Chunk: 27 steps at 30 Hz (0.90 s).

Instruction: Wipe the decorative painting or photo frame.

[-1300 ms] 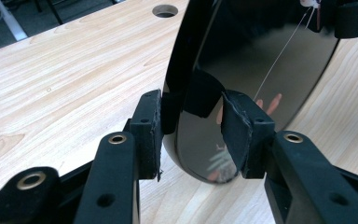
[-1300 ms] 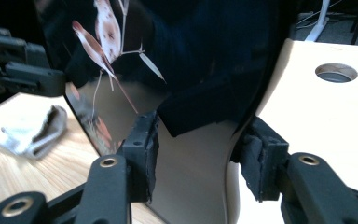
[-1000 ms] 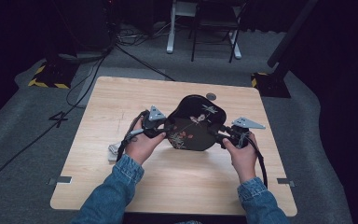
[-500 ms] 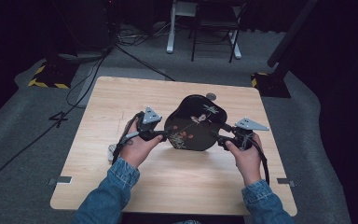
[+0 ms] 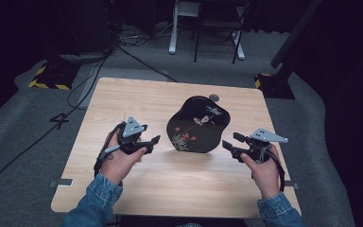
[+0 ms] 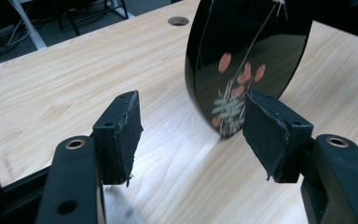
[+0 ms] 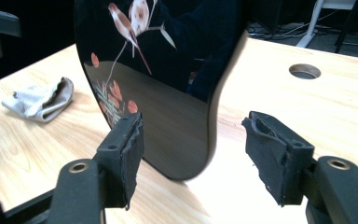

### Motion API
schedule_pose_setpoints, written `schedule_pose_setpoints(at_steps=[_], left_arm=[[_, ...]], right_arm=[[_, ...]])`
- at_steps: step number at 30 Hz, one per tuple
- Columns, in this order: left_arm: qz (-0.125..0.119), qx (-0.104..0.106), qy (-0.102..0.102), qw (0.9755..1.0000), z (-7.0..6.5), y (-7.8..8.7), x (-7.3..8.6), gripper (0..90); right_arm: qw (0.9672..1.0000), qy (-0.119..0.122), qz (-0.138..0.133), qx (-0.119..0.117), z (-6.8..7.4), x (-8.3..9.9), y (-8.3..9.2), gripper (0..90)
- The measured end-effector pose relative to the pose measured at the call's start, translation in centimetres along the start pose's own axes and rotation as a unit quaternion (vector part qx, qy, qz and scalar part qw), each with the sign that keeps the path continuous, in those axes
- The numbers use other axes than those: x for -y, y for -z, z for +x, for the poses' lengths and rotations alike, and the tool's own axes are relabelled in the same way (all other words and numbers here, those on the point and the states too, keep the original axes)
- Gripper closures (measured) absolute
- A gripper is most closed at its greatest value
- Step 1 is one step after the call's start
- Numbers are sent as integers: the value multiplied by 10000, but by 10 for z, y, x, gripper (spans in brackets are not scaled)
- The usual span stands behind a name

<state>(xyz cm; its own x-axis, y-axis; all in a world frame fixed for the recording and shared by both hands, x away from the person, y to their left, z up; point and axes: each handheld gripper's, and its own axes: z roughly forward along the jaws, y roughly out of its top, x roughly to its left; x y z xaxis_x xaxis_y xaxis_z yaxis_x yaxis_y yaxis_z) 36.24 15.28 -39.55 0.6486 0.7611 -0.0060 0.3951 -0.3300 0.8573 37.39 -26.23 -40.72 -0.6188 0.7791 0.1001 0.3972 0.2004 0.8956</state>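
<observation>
The black painted tray [image 5: 197,125] stands on edge at the centre of the tabletop [image 5: 137,99], its top cut off in both gripper views. The left tongs [image 5: 152,142] and right tongs [image 5: 228,145] have just been opening; both gape wide and empty, apart from the tray. A crumpled cloth [image 7: 41,100] lies at the left of the right gripper view.

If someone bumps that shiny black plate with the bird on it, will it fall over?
Probably yes. The black plate stands on its narrow edge on the table, with neither the left gripper nor the right gripper touching it, so a light nudge could tip it. Its glossy surface mirrors the room, so it likely feels stiff and slippery, and might chip.
</observation>
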Motion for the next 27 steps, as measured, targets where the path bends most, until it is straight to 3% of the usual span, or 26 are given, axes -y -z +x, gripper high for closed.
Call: schedule_pose_setpoints(at_steps=[9,14,19,22,27], left_arm=[[117,-46,-79,9999,9,23,27,346],[200,-141,90,9997,16,34,45,347],[261,-414,347,9982,31,48,67,346],[346,-457,405,9975,36,55,79,344],[739,-299,216,9966,44,62,96,332]], right_arm=[[9997,-105,152,173,-10,18,19,361],[9988,-135,262,396,-18,31,32,361],[9979,-181,364,506,-25,42,38,357],[9973,-210,451,535,-30,51,39,356],[9948,-271,666,724,-37,65,40,356]])
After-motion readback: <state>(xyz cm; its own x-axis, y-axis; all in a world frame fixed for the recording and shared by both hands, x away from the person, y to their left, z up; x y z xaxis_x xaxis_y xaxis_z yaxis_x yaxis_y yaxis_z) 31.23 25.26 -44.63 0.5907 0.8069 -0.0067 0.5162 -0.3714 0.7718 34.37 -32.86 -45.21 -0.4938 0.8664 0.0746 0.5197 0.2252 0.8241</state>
